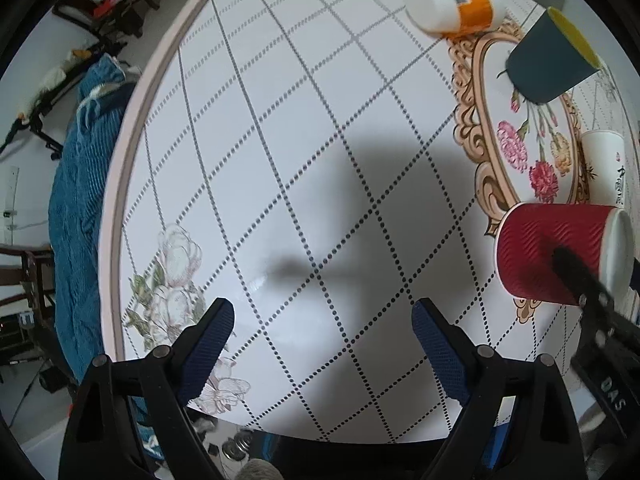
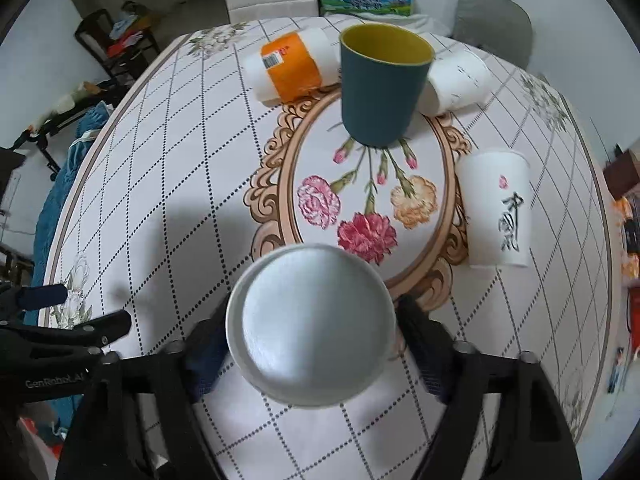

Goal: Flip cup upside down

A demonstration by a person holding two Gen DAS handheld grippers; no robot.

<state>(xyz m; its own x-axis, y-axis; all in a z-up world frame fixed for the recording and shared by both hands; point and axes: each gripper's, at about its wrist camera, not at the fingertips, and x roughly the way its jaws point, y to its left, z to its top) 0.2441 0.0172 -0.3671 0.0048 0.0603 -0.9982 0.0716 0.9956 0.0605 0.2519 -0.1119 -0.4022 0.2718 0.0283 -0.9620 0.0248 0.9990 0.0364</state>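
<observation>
My right gripper [image 2: 312, 340] is shut on a red ribbed paper cup [image 1: 556, 254], held above the table. The cup's white base [image 2: 312, 324] faces the right wrist camera; in the left wrist view it lies sideways at the right edge, with one black finger [image 1: 576, 276] across it. My left gripper [image 1: 322, 320] is open and empty, hovering over the tablecloth [image 1: 280, 160] left of the cup. It also shows at the left edge of the right wrist view [image 2: 80, 312].
A dark teal cup with yellow inside [image 2: 382, 84] stands upright at the back. An orange-banded white cup [image 2: 292, 64] and a plain white cup [image 2: 456, 82] lie on their sides beside it. A white cup with black writing [image 2: 498, 208] stands upside down at right.
</observation>
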